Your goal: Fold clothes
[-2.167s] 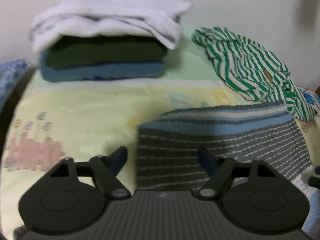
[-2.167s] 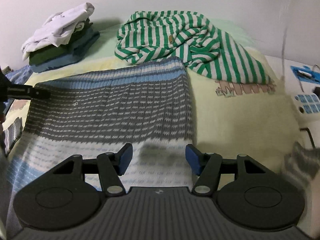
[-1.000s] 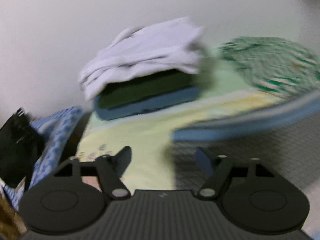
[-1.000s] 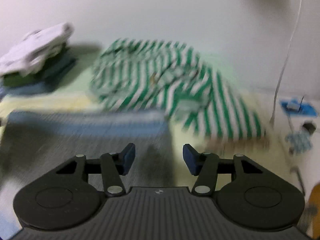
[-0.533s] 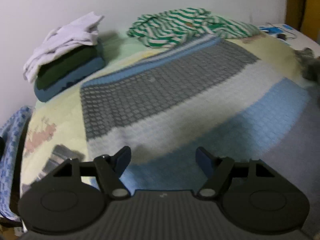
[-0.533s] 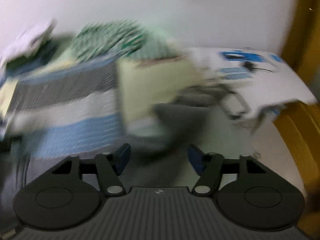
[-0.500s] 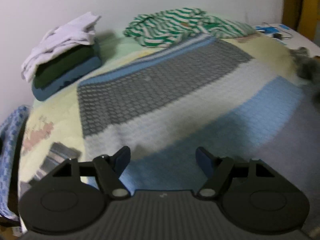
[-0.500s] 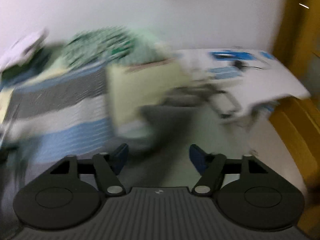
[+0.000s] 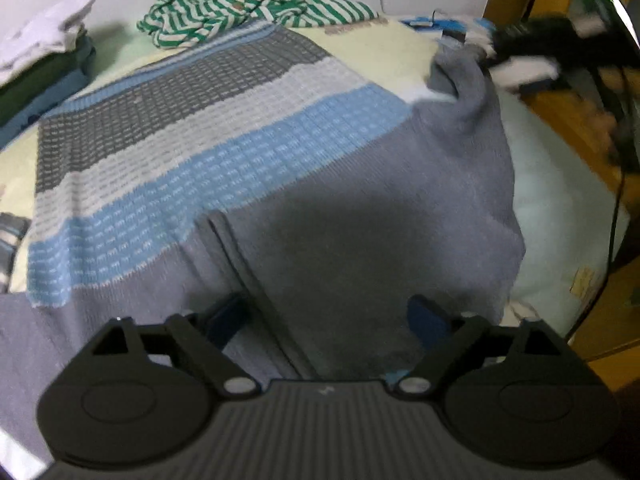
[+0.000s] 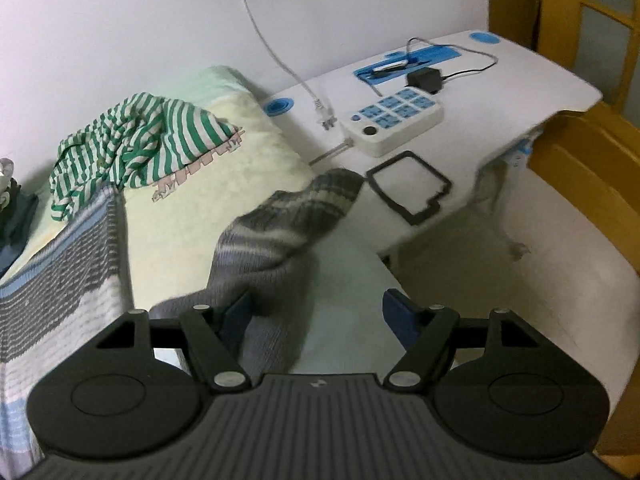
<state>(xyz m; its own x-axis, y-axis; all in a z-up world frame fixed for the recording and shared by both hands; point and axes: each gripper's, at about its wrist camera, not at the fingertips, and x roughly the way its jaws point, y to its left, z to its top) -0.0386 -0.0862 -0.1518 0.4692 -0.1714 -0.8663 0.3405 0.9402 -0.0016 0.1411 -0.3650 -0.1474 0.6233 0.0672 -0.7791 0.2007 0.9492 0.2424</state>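
Hovering: left gripper (image 9: 326, 316), jaws opening over grey-and-blue striped knit sweater (image 9: 240, 152), gripping nothing.
Right gripper (image 10: 316, 312): spread wide; sweater's sleeve (image 10: 288, 216) lay loose toward eleven o'clock.

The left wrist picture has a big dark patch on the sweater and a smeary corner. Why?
Left wrist view: the dark patch is shadow on the grey sweater, above the left claw; the top-right corner is smeared by motion blur. Right wrist view: mostly sharp, edges bent by the fisheye lens.
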